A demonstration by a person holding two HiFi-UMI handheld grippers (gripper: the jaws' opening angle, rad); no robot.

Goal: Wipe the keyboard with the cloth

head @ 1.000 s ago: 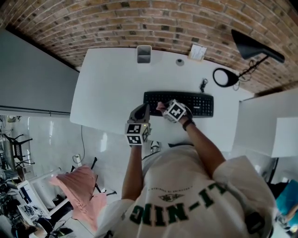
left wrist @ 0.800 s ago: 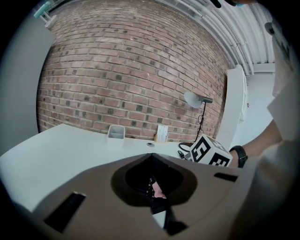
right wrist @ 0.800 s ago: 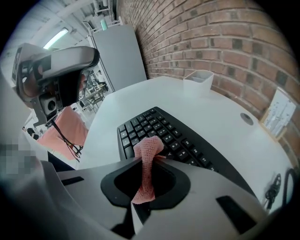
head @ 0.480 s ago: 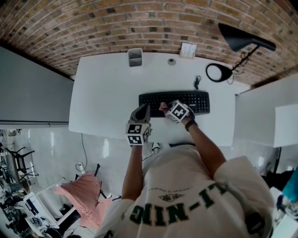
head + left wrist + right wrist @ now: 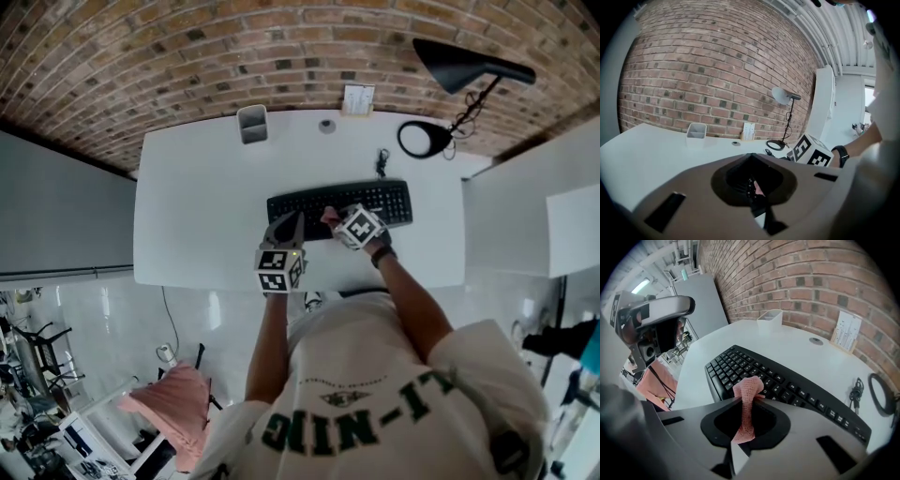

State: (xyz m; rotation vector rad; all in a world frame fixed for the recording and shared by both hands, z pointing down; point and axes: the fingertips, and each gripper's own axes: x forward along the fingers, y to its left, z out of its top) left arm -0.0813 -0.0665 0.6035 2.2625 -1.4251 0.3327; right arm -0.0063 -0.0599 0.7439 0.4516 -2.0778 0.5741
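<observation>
Cloth [image 5: 747, 389] pinched in right hand-held gripper [image 5: 746, 401] — over keyboard [image 5: 797, 390].

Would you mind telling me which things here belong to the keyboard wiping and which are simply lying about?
In the job: keyboard, pink cloth, right gripper pinching it.
Lying about: desk lamp, grey holder, card, cable.

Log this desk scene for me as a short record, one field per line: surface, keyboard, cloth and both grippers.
Surface: white desk, brick wall behind
Keyboard: black keyboard, flat, mid-desk
Cloth: pink knitted cloth, bunched over the keys
Right gripper: shut on the cloth, above the keyboard
Left gripper: jaws together, holding nothing, near the keyboard's left front
Other: grey open-top holder, black desk lamp at the back
</observation>
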